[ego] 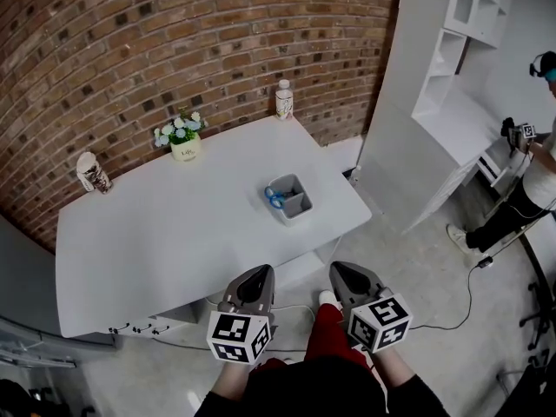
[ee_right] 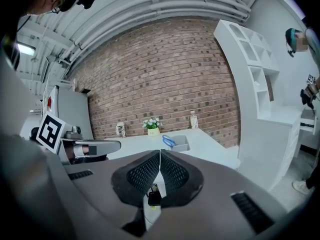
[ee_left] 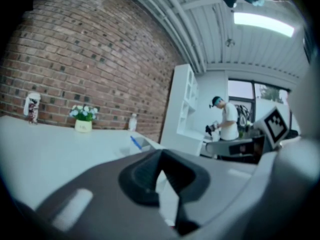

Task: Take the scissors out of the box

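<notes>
Hovering closed and empty: left tool (ego: 257, 275); right tool (ego: 347, 272).

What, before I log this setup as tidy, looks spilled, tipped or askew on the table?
Nothing stands out. The grey box sits upright on the white table with the blue-handled scissors inside; the flower pot and bottle stand upright by the brick wall. No spill shows.

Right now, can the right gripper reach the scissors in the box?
Probably, once it moves in: the right gripper is shut and short of the table, but nothing stands between it and the scissors in the box.
</notes>
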`<state>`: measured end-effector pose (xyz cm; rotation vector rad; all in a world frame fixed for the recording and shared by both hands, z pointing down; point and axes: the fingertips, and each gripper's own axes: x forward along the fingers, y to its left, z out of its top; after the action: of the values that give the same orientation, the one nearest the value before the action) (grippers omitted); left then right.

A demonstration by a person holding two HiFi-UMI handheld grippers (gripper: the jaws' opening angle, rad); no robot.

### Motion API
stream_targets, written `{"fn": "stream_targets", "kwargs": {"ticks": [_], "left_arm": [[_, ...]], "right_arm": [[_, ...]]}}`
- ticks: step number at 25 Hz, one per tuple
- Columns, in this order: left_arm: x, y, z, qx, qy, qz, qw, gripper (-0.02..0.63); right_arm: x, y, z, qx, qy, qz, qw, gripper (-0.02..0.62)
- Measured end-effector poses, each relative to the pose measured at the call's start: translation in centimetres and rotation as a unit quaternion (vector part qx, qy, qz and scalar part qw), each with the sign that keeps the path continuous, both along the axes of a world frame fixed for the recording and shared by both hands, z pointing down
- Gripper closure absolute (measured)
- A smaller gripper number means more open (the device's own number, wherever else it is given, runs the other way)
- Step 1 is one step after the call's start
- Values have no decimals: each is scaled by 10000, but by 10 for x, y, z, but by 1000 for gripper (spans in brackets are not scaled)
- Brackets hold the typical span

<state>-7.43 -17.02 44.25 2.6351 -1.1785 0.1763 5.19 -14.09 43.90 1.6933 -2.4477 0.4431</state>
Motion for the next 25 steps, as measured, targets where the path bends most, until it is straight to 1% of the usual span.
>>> {"fn": "stream_targets", "kwargs": {"ticks": [8, 12, 16, 25], "left_arm": [[24, -46, 10, -209, -68, -341, 9992, 600], [30, -69, 17, -346, -122, -559, 9978, 586], [34, -90, 25, -526, -151, -808, 9952, 569], [45, -133, 38, -914, -232, -1340, 9865, 502]], "right_arm": [[27, -48, 7, -157, -87, -272, 9995, 586], [34, -71, 11, -265, -109, -520, 9982, 586], [42, -94, 15, -327, -174, -709, 9968, 586], [60, -147, 18, -473, -242, -1127, 9922, 586]]}}
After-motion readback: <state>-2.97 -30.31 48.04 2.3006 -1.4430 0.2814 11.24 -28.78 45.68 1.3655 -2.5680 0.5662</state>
